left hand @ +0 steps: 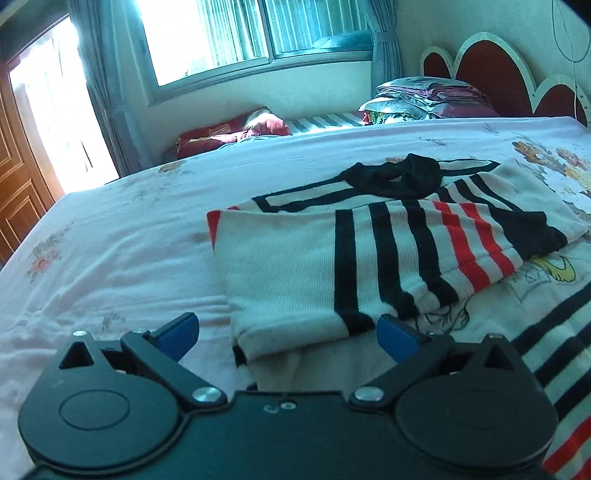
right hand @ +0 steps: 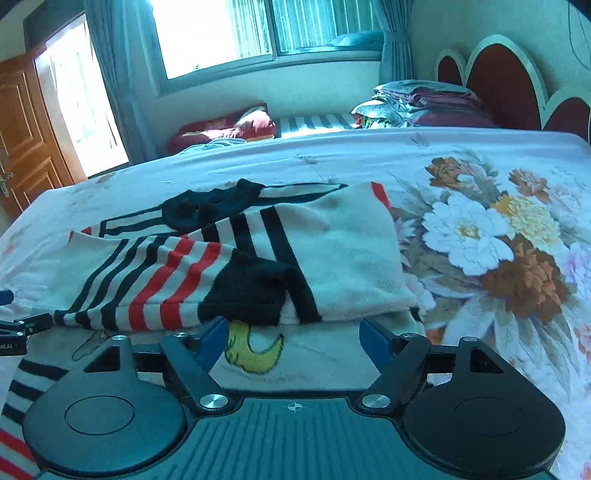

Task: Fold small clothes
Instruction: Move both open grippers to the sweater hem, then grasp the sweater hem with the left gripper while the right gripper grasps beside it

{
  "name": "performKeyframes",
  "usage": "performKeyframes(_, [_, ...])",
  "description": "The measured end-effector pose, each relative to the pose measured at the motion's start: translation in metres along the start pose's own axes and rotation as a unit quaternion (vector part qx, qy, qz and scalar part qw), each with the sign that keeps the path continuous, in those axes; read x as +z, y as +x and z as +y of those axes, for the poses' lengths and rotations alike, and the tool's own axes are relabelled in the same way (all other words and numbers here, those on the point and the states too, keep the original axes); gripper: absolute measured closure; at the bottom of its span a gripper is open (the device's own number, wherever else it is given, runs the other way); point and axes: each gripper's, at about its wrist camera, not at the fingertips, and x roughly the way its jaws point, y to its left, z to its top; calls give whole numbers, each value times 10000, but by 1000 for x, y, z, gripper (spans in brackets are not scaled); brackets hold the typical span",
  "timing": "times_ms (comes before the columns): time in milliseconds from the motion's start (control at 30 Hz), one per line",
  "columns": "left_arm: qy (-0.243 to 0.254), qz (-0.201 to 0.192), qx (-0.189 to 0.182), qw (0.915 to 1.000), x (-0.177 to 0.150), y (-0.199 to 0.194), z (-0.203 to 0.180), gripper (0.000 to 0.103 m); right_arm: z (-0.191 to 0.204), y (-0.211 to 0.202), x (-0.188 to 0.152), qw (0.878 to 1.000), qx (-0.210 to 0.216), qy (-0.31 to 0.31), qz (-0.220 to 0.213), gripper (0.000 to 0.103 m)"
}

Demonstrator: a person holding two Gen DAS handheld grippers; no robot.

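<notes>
Bed point(left hand: 110, 229): floral sheet.
Striped sweater point(left hand: 295, 266): sleeves folded inward, hem cut off.
Left gripper point(left hand: 288, 332): jaws apart.
Right gripper point(right hand: 291, 339): jaws apart.

Sunlit window point(left hand: 207, 33), teal curtains point(left hand: 96, 74), wooden door point(left hand: 18, 166), perhaps scalloped headboard point(left hand: 487, 70).

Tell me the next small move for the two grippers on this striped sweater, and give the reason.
Probably lower both grippers and close them on the near hem. The left gripper and right gripper both have jaws open and hold nothing. The striped sweater lies on the bed sheet with both sleeves already folded across its body, so the bottom part toward the cameras seems the piece left to fold up.
</notes>
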Motion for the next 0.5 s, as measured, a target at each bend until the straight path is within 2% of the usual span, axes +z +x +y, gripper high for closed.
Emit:
performKeyframes(33, [-85, 39, -50, 9999, -7, -9, 3, 2, -10, -9, -6, 9999, 51, 92, 43, 26])
performKeyframes(133, [-554, 332, -448, 9969, -35, -37, 15, 15, -46, -40, -29, 9980, 310, 464, 282, 26])
performKeyframes(200, [-970, 636, -838, 9897, -58, -52, 22, 37, -68, -58, -50, 9953, 495, 704, 452, 27])
performKeyframes(267, [-1310, 975, -1157, 9798, -83, -63, 24, 44, -87, -73, -74, 9908, 655, 984, 665, 41])
performKeyframes(333, [-1449, 1053, -1194, 9766, -104, -77, 22, 42, -106, -82, -98, 9817, 932, 1384, 917, 53])
performKeyframes(367, [-1507, 1057, -1211, 9754, -111, -85, 21, 42, -112, -89, -109, 9783, 1056, 1519, 934, 55])
performKeyframes(500, [-1890, 1187, -1583, 9618, -130, -107, 14, 43, -125, -109, -133, 9622, 1611, 1962, 984, 57])
